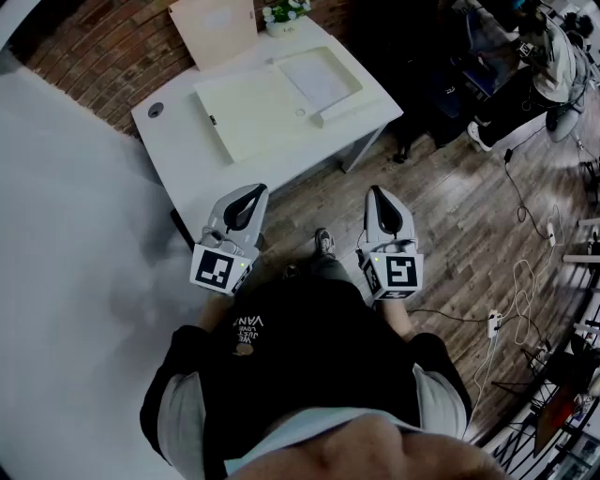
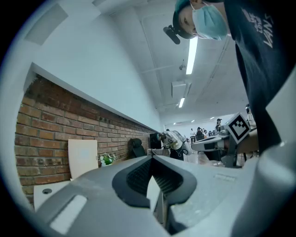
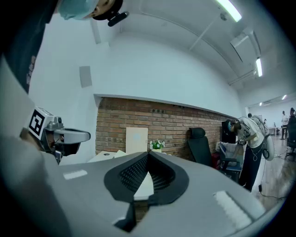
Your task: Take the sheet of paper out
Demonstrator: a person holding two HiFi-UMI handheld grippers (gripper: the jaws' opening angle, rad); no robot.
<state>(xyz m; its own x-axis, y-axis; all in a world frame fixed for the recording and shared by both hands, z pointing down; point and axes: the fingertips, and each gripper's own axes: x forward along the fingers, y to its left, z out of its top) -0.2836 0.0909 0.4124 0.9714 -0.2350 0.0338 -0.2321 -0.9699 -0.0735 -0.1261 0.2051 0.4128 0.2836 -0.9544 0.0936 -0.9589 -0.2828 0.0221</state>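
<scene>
Ahead of you stands a white rectangular worktop (image 1: pixel 178 141) on a wooden floor (image 1: pixel 450 216), its far edge at a brick wall (image 1: pixel 94 47). At the worktop's centre a flat cream case (image 1: pixel 246 112) lies open, with its shallow tray (image 1: pixel 323 80) on the right side. At the far edge a beige board (image 1: pixel 214 28) stands upright, with a small potted plant (image 1: pixel 284 14) just beside it. Near the left corner, locate a round grey cap (image 1: pixel 156 110).

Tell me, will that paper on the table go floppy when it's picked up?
The sheet of paper looks thin and flat, so it probably droops if pinched at one edge. Lying in the shallow tray, it likely slides easily.
</scene>
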